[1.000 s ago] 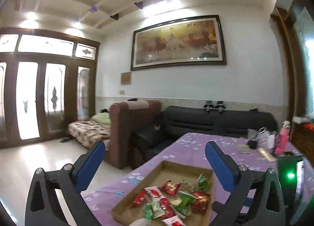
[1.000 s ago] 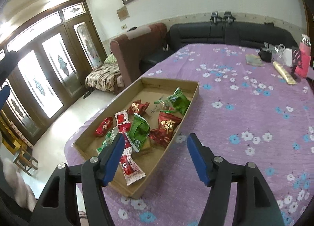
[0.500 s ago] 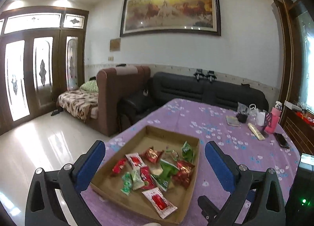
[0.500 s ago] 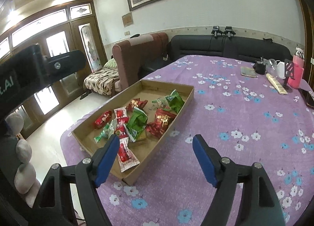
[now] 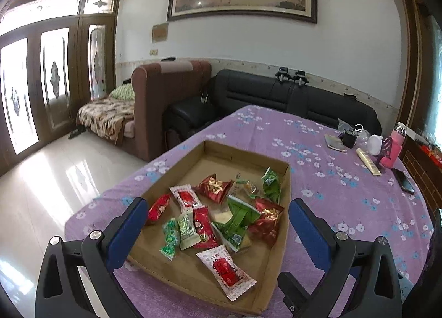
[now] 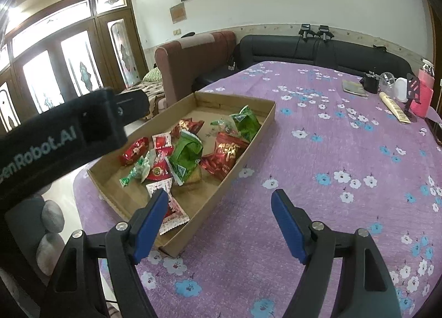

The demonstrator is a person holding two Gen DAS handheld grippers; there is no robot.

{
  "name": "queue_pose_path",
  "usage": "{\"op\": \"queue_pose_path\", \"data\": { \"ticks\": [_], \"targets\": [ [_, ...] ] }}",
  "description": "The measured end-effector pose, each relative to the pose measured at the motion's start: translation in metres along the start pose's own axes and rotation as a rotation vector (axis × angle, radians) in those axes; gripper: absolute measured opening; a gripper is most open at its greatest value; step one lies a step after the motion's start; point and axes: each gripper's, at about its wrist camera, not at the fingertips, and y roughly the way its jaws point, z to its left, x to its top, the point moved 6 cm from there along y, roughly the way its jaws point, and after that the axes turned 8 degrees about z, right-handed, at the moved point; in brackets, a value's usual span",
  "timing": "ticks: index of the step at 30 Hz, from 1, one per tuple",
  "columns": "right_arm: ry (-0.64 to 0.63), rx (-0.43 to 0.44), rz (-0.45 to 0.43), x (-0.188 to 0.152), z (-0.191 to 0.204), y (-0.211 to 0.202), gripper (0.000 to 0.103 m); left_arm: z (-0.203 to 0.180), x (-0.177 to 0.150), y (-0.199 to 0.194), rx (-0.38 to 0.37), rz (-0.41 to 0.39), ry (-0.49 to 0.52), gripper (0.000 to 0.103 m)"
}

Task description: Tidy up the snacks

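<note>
A shallow cardboard tray (image 5: 284,207) sits on the purple flowered table and holds several red, green and white snack packets (image 5: 237,218). The tray (image 6: 248,135) and packets (image 6: 187,152) also show in the right wrist view. My left gripper (image 5: 218,224) is open and empty, hovering above the tray's near end. My right gripper (image 6: 219,204) is open and empty, above the table just right of the tray's near corner. The left gripper's black body (image 6: 60,135) shows at the left of the right wrist view.
The purple tablecloth (image 6: 331,152) stretches right of the tray. A pink bottle (image 5: 395,146), a white cup, a dark cup, a phone (image 5: 404,181) and a long flat pack (image 5: 368,162) stand at the far right. Sofas (image 5: 276,97) lie behind the table.
The left gripper has tilted down and moved closer over the tray. The right gripper has shifted slightly right and back; the left gripper's body now fills its left side.
</note>
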Motion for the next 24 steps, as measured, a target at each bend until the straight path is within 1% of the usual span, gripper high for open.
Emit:
{"op": "queue_pose_path", "data": {
  "ticks": [11,24],
  "targets": [
    [-0.057,-0.029,0.052,-0.001,0.019,0.023,0.077,0.026,-0.005,0.029,0.0,0.063,-0.067,0.103],
    [-0.094,-0.04,0.073,-0.004,0.031,0.031,0.077,0.035,-0.007,0.039,-0.002,0.086,-0.098,0.103]
  ]
}}
